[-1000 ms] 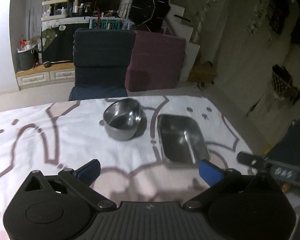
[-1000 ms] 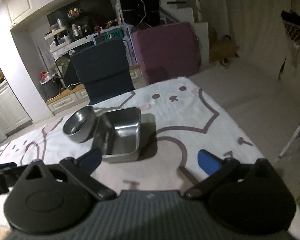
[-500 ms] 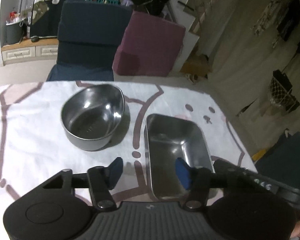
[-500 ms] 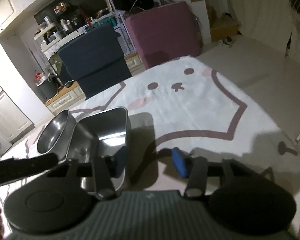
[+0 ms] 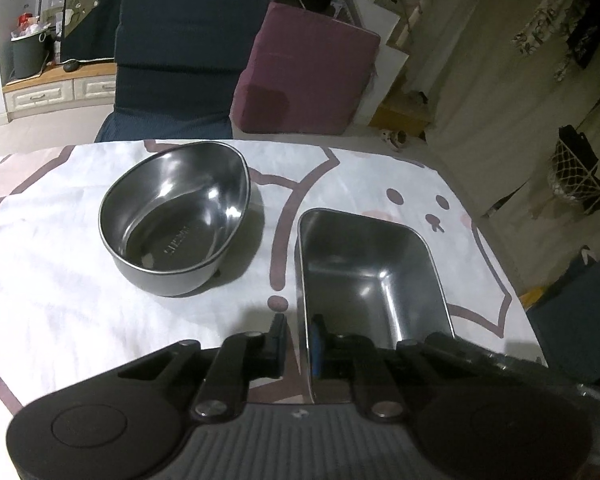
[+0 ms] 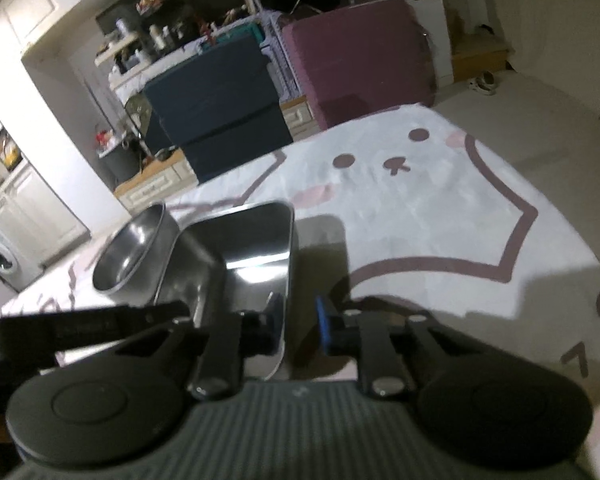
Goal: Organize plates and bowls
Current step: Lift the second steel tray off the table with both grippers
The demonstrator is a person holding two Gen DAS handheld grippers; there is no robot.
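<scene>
The rectangular steel tray [image 5: 374, 268] sits on the white tablecloth [image 5: 60, 280] with its cartoon-face outlines, and everything else is easiest placed against it. The round steel bowl [image 5: 176, 216] stands just beside the tray's left long side in the left wrist view, apart from it there, though from the right wrist view the bowl [image 6: 132, 252] appears to touch the tray [image 6: 240, 256] or overlap it, and I cannot tell which. Both of the 2 vessels look empty and upright. The left gripper [image 5: 298, 340] straddles the tray's left wall near the near corner, 1 finger outside and the blue-padded one inside, its jaws closing down on that wall. The right gripper [image 6: 296, 322] straddles the opposite long wall near its near end (1 finger inside the tray, the blue pad outside), jaws also closing; a narrow gap between the blue pad and the steel seems to show, so I cannot say a firm pinch is made. Beyond the tray, past the table edge, stand a dark blue chair [image 5: 180, 64] and a maroon cushion block [image 5: 304, 80].
</scene>
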